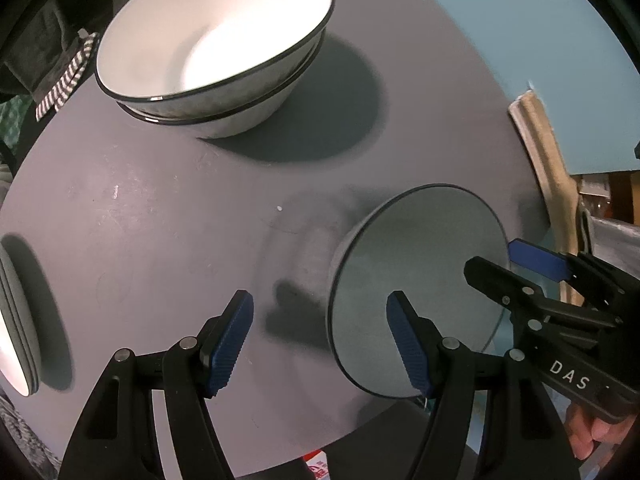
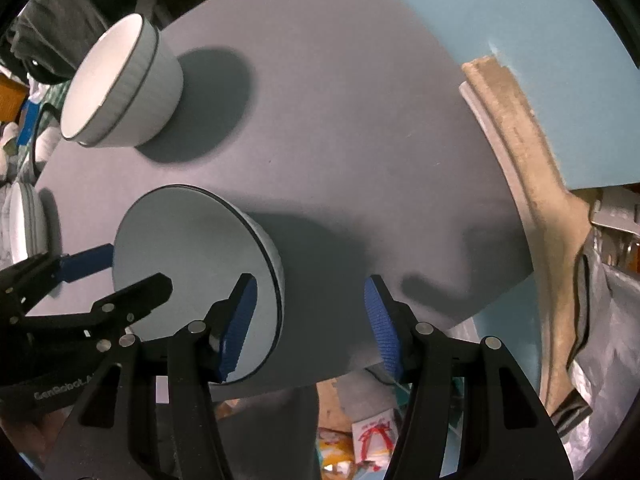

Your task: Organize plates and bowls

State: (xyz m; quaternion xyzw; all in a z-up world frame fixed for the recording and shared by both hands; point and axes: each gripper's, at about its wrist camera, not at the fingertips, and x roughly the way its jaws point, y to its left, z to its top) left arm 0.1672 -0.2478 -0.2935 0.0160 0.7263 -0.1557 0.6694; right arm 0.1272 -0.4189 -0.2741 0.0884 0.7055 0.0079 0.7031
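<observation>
A round grey table (image 1: 160, 220) holds two stacked white bowls with dark rims (image 1: 212, 40), also in the right wrist view (image 2: 120, 84). A single pale bowl (image 1: 420, 280) stands near the table's front edge, also in the right wrist view (image 2: 192, 272). A stack of white plates (image 1: 16, 320) sits at the left edge, also in the right wrist view (image 2: 26, 224). My left gripper (image 1: 320, 344) is open, its right finger over the single bowl's mouth. My right gripper (image 2: 312, 324) is open, its left finger inside the same bowl's rim, its right finger outside.
A tan cloth (image 1: 548, 184) hangs over a rail right of the table, before a blue wall (image 2: 520, 8). Dark and striped clothes (image 1: 60, 68) lie beyond the table's far left. Boxes and packets (image 2: 360, 436) lie on the floor below the front edge.
</observation>
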